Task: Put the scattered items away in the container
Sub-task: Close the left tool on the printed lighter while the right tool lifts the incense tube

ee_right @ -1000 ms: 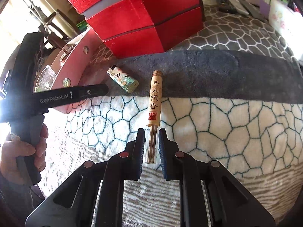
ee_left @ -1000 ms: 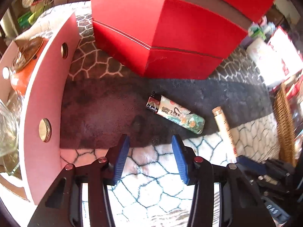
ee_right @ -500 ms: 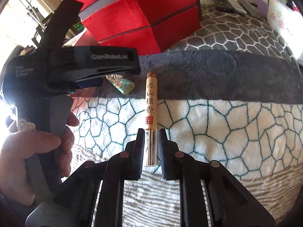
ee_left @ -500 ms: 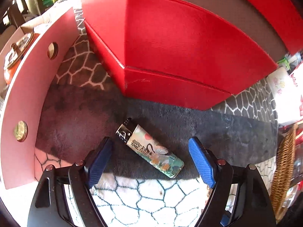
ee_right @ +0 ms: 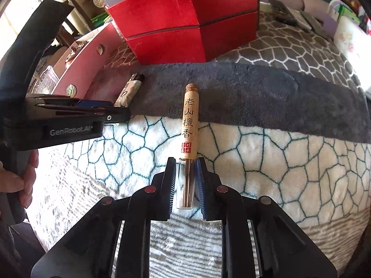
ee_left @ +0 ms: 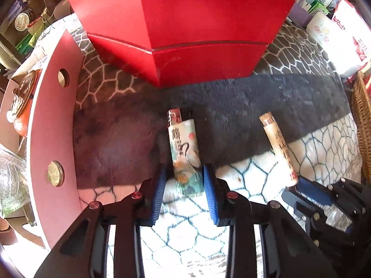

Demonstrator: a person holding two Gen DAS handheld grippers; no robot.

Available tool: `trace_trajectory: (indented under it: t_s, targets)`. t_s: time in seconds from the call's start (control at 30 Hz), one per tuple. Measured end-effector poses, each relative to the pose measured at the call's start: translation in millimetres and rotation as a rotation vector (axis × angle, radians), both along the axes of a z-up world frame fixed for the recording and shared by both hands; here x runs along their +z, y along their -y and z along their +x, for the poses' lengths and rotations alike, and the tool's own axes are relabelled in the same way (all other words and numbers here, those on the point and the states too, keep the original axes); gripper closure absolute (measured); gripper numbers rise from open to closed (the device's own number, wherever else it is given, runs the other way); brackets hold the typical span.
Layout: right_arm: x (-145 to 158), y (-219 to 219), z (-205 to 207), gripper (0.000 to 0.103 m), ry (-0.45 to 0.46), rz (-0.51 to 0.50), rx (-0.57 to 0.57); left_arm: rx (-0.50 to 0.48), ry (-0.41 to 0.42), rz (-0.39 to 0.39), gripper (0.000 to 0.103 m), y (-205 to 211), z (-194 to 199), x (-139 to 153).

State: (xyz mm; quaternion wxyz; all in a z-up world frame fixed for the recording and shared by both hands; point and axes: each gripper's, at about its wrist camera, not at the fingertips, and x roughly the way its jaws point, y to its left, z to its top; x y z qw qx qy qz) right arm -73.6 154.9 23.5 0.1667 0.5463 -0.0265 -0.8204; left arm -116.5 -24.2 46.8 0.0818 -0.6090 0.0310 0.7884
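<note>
A patterned lighter lies on the blanket, its metal head toward the red box. My left gripper has its blue pads on either side of the lighter's near end, jaws narrowed around it. The lighter also shows in the right wrist view. An incense tube with a cork stopper and Chinese writing lies on the blanket. My right gripper is shut on the tube's clear glass end. The tube also shows in the left wrist view.
A pink curved panel with round holes stands at the left, with a glass jar and an orange pot behind it. A wicker basket is at the right edge. The blanket covers the surface. The left gripper body sits left of the tube.
My left gripper has moved onto the lighter and narrowed its jaws around it. The lighter now points straight ahead between the pads. The right gripper stays shut on the tube.
</note>
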Motion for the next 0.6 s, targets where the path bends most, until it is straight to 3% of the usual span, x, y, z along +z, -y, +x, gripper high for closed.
trace_trajectory:
  t_s: [0.13,0.27,0.3,0.33,0.47,0.6]
  targets:
    - [0.4,0.6,-1.0,0.088,-0.011,0.016,-0.002,0.038,-0.026,0.014,0.069,11.0,-1.0,-1.0]
    - [0.5,-0.4,0.4,0.089,-0.011,-0.003,-0.004,-0.012,-0.06,-0.028,0.065,-2.1,-3.4,-4.1]
    - [1.4,-2.4,0.2,0.089,-0.006,-0.024,-0.01,-0.012,-0.06,-0.028,0.067,-2.0,-4.0,-4.5]
    - [2.3,-4.5,-0.9,0.089,-0.002,-0.047,-0.015,-0.008,-0.059,-0.025,0.08,-0.4,-4.5,-4.4]
    - [8.2,-10.6,-1.8,0.089,0.001,-0.1,-0.025,0.026,-0.06,0.009,0.08,14.0,-3.1,-3.6]
    - [18.2,-14.7,0.7,0.089,-0.007,-0.179,-0.032,0.054,-0.116,0.052,0.08,29.2,5.1,14.2]
